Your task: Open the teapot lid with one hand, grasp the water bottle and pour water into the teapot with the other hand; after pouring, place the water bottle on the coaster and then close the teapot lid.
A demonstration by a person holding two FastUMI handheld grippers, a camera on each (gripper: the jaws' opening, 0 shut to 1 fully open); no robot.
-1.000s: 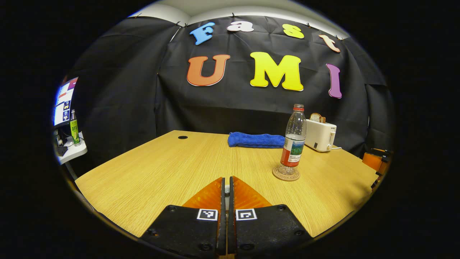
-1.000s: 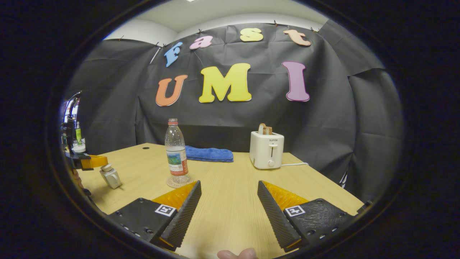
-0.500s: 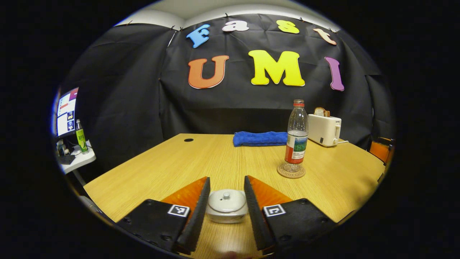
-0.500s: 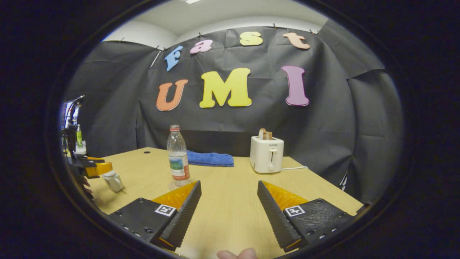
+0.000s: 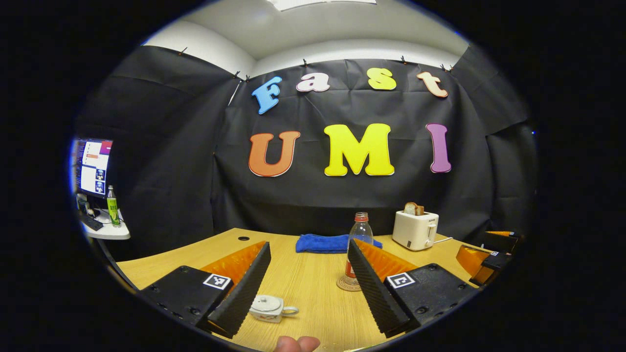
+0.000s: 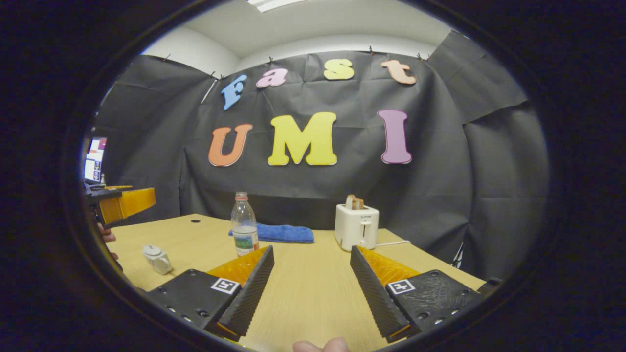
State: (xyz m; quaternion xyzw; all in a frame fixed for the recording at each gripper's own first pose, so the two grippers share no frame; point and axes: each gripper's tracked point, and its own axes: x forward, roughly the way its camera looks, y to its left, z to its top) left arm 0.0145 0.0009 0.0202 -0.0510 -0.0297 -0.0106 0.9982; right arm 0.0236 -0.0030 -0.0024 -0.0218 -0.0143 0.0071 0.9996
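**Lid on, bottle on its coaster**

From the left gripper view we see, left to right, a side desk with a monitor (image 5: 92,166) and a green bottle (image 5: 113,212), then the wooden table (image 5: 313,283). The left gripper (image 5: 303,293) stands wide apart, holding nothing. The white teapot (image 5: 267,308), lid on, sits on the table by its left finger, low in the view. Farther right, the water bottle (image 5: 359,234) stands upright on the coaster (image 5: 345,284), in front of a blue towel (image 5: 320,243), with a white toaster (image 5: 415,230) beyond.

From the right gripper view, the teapot sits far left and the bottle nearer the middle. The right gripper (image 6: 312,288) is likewise wide apart and grips nothing.
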